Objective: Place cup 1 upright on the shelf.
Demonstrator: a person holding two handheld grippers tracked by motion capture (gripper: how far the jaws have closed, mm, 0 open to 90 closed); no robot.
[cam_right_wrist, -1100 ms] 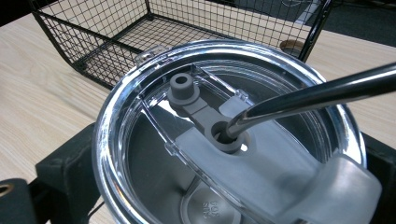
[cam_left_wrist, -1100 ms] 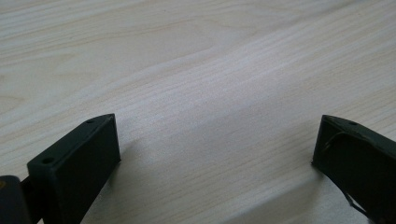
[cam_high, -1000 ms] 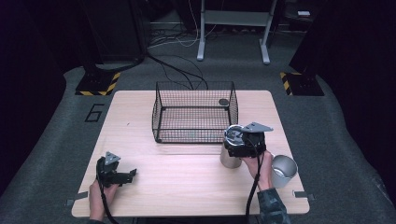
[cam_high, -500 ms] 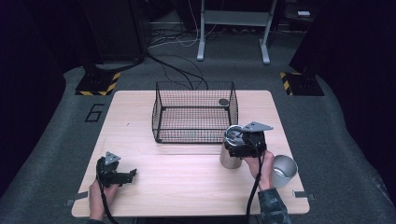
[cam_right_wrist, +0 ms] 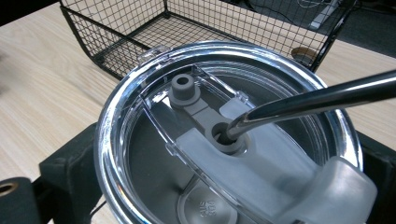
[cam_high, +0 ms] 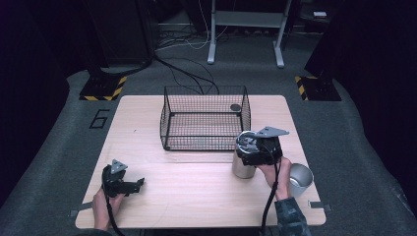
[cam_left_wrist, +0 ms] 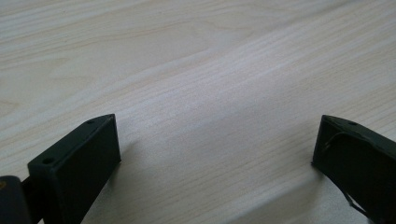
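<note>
A: Tumbler orientation?

B: The steel tumbler (cam_high: 243, 166) stands upright on the table (cam_high: 196, 196), long axis vertical. The clear lid (cam_right_wrist: 224, 140) is on top, facing up toward the right gripper's camera. A metal straw (cam_right_wrist: 317, 100) sits in the lid's grey port; in the right gripper view it leans away from the port toward the upper right, past the rim.

A: Right gripper?

B: The right gripper (cam_high: 257, 147) sits over the tumbler's top, jaws down either side of the lid rim. In its own view the left jaw lies against the rim and the right jaw sits at the rim's far edge. Spread is about one lid width. It looks clamped on the tumbler just under the lid. The person's right hand (cam_high: 275, 169) holds it from the near side.

A: What's around it?

B: The wire basket (cam_high: 204, 118) stands just beyond the gripper, close to the tumbler; whether they touch, I can't tell. A small dark round thing (cam_high: 235, 107) lies at the basket's far corner. A second steel cup (cam_high: 300, 179) stands on the near side of the gripper, open end up, just beside the right hand.

A: Left gripper?

B: The left gripper (cam_high: 123, 184) is well apart from the right one, across the table near the front edge, held in the left hand (cam_high: 103, 201). Jaws are spread wide with bare wood between them. It grips nothing and sits low over the tabletop.
</note>
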